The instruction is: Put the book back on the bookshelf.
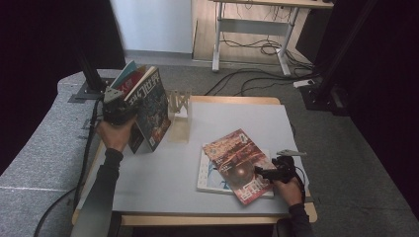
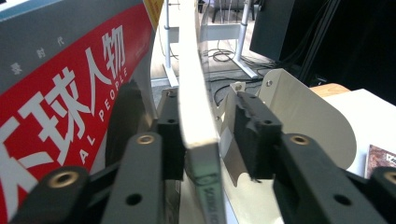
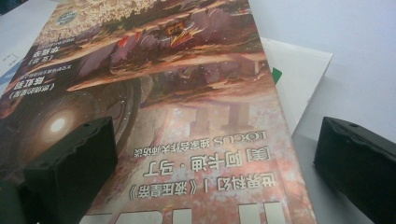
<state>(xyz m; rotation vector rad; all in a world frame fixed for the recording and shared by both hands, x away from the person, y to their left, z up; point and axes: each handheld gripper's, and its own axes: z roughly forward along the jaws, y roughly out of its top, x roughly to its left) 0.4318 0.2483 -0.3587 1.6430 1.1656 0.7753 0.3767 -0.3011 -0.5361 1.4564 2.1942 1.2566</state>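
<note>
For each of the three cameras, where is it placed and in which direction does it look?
High view: above the person's side, looking forward and down on the table; both forearms show.
Left gripper view: on the left gripper, looking along its jaws at an upright magazine between them, beside a metal bookend.
Right gripper view: on the right gripper, looking at the red magazine.
Shared: the red magazine also lies in the high view.

Upright magazines (image 1: 148,106) left of bookend (image 1: 179,104), red magazine (image 1: 237,165) atop white book (image 1: 210,177) at table's (image 1: 163,182) right
</note>
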